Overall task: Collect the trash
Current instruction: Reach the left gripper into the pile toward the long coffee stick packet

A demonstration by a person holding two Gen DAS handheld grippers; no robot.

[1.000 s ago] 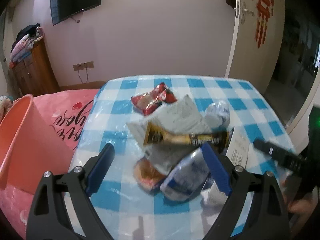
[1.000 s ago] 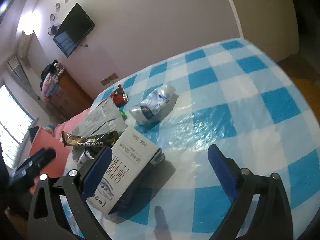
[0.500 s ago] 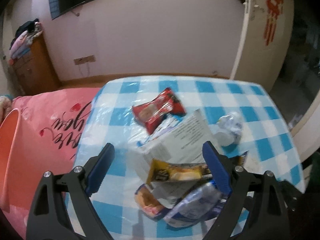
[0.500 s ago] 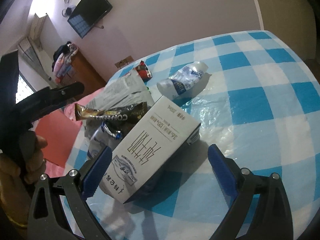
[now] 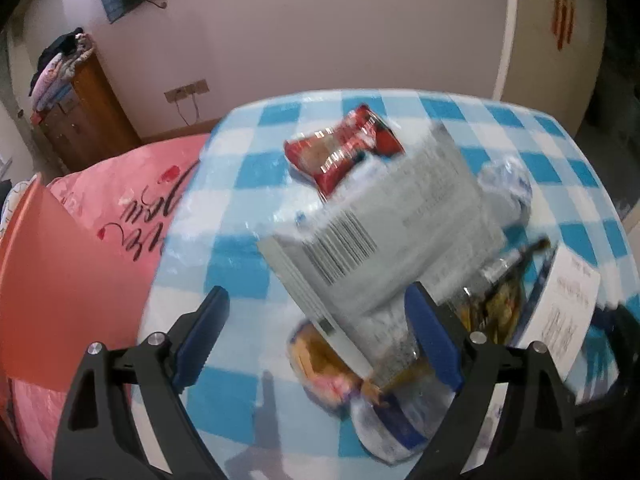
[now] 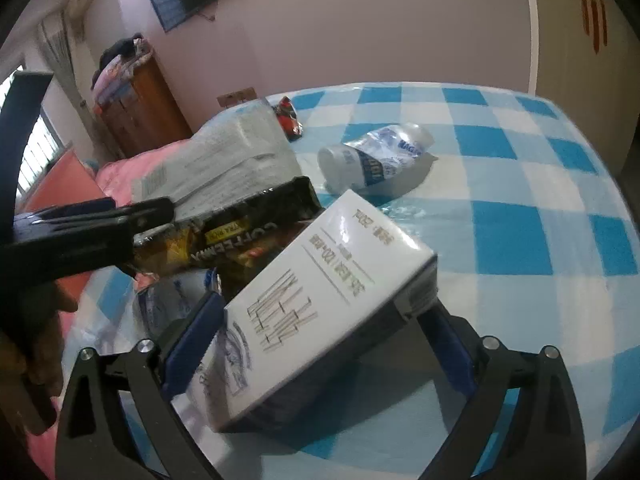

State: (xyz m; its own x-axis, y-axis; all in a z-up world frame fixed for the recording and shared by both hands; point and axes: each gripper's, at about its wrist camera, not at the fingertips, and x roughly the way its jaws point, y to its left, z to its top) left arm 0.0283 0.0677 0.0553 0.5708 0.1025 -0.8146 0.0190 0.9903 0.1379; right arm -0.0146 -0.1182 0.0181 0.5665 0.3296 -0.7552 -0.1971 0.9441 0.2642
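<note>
Right gripper (image 6: pixel 320 342) jaws wide astride white carton (image 6: pixel 320 292), pads not pressing.

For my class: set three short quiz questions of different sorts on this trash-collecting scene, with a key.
1. True or false: the white carton lies between the open fingers of the right gripper.
2. Which item lies farthest from the left gripper? A) red snack packet B) grey barcode bag C) blue-and-white pouch
3. Fill in: the table wears a blue-and-white ____ cloth.

Key: 1 true; 2 A; 3 checked.
</note>
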